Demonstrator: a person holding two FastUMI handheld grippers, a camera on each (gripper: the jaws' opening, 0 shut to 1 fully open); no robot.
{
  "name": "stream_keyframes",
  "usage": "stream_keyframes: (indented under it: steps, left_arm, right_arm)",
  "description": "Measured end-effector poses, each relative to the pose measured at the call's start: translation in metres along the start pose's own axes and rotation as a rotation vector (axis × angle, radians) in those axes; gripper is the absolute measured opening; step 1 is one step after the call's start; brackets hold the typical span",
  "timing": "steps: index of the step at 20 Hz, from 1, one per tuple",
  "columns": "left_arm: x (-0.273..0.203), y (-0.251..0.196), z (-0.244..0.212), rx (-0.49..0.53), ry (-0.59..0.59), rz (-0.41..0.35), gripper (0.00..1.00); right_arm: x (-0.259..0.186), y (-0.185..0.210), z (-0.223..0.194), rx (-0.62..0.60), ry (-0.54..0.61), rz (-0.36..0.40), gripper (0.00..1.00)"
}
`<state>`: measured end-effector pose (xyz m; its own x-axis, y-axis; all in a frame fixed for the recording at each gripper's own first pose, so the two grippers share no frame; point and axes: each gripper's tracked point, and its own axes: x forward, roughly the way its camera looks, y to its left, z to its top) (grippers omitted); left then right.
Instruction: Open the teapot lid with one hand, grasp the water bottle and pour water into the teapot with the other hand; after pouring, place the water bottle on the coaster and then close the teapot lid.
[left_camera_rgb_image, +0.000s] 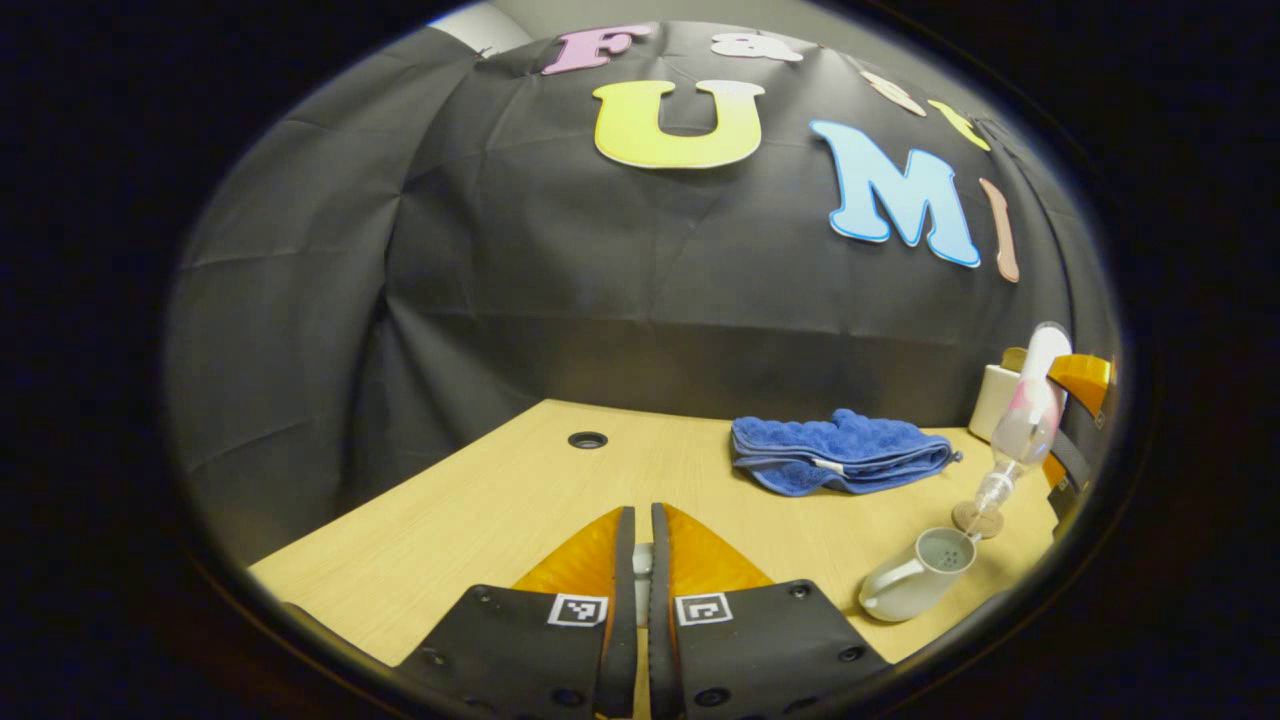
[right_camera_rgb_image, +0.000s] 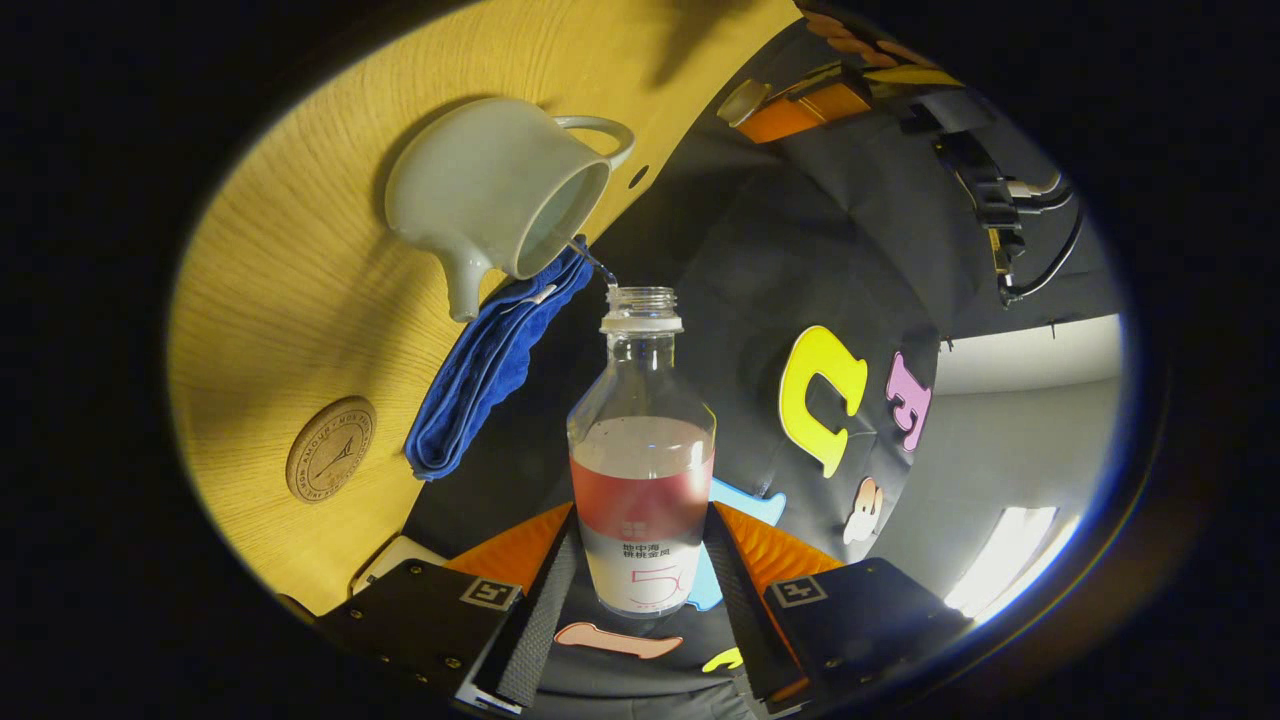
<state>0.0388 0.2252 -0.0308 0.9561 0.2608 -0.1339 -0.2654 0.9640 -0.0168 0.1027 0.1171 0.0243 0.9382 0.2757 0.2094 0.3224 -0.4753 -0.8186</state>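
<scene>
Right gripper (right_camera_rgb_image: 640, 590) clamps the water bottle (right_camera_rgb_image: 641, 450) low on its body, both fingers pressed to the label, with the bottle tipped mouth-down over the teapot (right_camera_rgb_image: 495, 200). A thin stream leaves the bottle's mouth and runs toward the teapot's open top; in the left gripper view the neck hangs just above the pot's rim (left_camera_rgb_image: 945, 550). Plenty of water remains in the bottle. To pour well, I judge the tilt should be held steady and shallow so the stream lands inside the opening and not on the table (right_camera_rgb_image: 300, 300), with the mouth kept close over the rim. Left gripper (left_camera_rgb_image: 640, 590), off to the side, has its fingers nearly together on something small and pale, probably the lid, though I cannot tell for sure. The coaster (right_camera_rgb_image: 331, 449) lies near the teapot, beside the blue cloth (right_camera_rgb_image: 490, 375).
</scene>
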Motion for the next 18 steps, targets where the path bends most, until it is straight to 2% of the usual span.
stream_keyframes:
  steps: [3,6,11,14,18]
  left_arm:
    - [-0.001,0.001,0.002,-0.002,-0.003,0.001,0.12]
    - [-0.001,0.001,0.002,-0.002,-0.005,0.000,0.11]
    - [-0.001,0.002,0.003,-0.002,-0.007,0.001,0.12]
    - [-0.001,0.001,0.002,-0.002,-0.006,0.000,0.12]
    - [-0.001,-0.001,0.001,-0.004,-0.004,-0.002,0.11]
  right_arm:
    - [0.000,-0.001,0.001,-0.017,-0.011,-0.005,0.72]
    - [0.001,-0.002,0.002,-0.018,-0.014,-0.003,0.75]
    - [0.003,0.005,0.001,0.049,-0.012,0.032,0.76]
    - [-0.001,0.017,-0.001,0.223,-0.003,0.089,0.76]
    - [-0.004,0.023,0.003,0.543,0.008,0.168,0.76]
